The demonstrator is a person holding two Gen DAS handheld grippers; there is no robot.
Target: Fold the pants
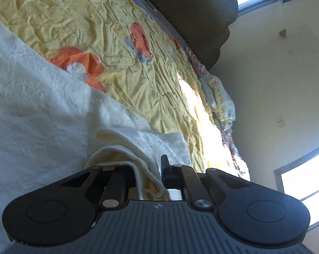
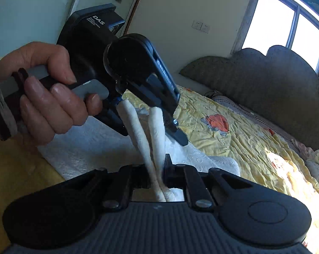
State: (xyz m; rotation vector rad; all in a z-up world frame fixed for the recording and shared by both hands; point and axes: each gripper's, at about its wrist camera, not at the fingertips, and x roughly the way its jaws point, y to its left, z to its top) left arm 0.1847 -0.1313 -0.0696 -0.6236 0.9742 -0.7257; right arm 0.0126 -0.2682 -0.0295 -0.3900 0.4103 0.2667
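Holding the white pants lifted off the yellow bedspread, right gripper and left gripper each clenched on a bunched edge, fabric stretched taut between them, grippers close together.

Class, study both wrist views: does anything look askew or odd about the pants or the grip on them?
Yes. The white pants are bunched into two rope-like strands stretched between the left gripper and right gripper, not lying flat. The yellow bedspread beneath is heavily wrinkled.
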